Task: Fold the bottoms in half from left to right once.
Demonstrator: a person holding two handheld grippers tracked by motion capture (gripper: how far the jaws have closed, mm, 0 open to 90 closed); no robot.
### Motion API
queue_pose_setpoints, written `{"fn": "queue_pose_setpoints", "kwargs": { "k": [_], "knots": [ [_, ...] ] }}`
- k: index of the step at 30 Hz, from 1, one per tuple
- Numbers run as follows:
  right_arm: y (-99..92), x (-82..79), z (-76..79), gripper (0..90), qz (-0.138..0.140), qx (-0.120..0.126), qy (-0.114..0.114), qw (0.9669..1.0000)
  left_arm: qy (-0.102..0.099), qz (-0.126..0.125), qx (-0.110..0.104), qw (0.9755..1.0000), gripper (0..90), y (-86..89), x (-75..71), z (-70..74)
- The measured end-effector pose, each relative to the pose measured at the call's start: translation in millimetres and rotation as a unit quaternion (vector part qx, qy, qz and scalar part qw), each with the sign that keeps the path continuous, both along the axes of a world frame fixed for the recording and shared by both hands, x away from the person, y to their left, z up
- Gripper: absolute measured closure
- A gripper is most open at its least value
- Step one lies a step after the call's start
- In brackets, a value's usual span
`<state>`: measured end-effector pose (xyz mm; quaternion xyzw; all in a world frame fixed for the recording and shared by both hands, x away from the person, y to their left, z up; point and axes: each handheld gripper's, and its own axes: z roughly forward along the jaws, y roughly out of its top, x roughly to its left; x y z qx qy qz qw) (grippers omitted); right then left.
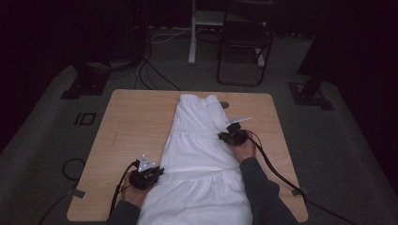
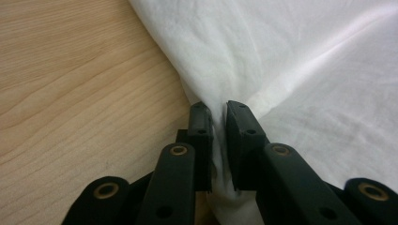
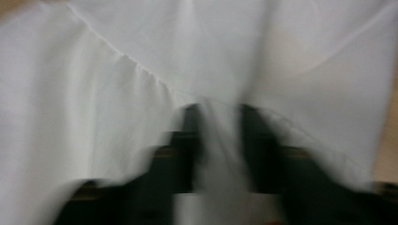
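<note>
White skirt [image 1: 199, 154] | left hand-held gripper [image 2: 219, 110] pinches its edge | right hand-held gripper [image 3: 220, 112] clamps fabric (blurred) | table [image 1: 136, 126]

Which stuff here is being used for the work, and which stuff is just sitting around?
Being used:
- white garment, spread on the wooden table
- left gripper, pinching the garment's edge
- right gripper, at the garment's other side, cloth between its jaws

Just sitting around:
- folding chair on the floor behind the table
- loose cables on the floor
</note>
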<state>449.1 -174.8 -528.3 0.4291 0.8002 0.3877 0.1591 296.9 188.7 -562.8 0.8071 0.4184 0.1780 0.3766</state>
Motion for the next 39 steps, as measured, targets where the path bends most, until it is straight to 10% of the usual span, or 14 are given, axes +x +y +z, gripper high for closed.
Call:
{"fn": "queue_pose_setpoints", "kwargs": {
  "k": [1,3,4,9,13,20,26,31,39],
  "knots": [
    [0.0,0.0,0.0,88.7,0.0,0.0,0.0,1.0,0.0,-0.001,0.003,1.0,80.0,-0.9,-1.3,0.3],
    [-18.5,-19.6,24.9,89.1,-0.068,-0.017,-0.096,0.9929,0.0,-0.015,0.004,0.9999,79.2,-5.5,-4.3,0.2],
    [-23.2,-22.4,26.8,89.0,-0.077,-0.029,-0.105,0.991,0.0,-0.021,0.006,0.9998,79.1,-8.0,-5.2,0.2],
    [-34.8,-10.4,-9.0,87.1,-0.074,-0.035,-0.033,0.9961,-0.002,-0.04,0.028,0.9988,66.1,-15.6,-7.1,3.7],
    [-35.6,-4.3,-31.0,85.5,-0.068,-0.019,0.001,0.9975,-0.016,-0.047,-0.012,0.9987,54.9,-8.3,1.9,22.3],
    [-33.7,-2.5,-29.5,85.1,-0.072,-0.023,0.008,0.9971,-0.039,-0.003,-0.016,0.9991,48.4,-34.9,72.9,53.8],
    [-35.3,-3.6,-30.9,84.9,-0.079,-0.009,0.01,0.9968,0.011,0.032,0.031,0.9989,47.5,-70.0,122.3,16.2],
    [-35.7,-10.2,-31.9,84.8,-0.07,-0.006,0.008,0.9975,0.006,0.05,0.01,0.9987,60.2,-62.2,105.3,4.6],
    [-30.0,-69.0,-30.9,84.3,-0.015,-0.036,0.009,0.9992,-0.011,0.038,0.015,0.9991,60.2,-46.6,25.8,-1.2]
  ]
}}
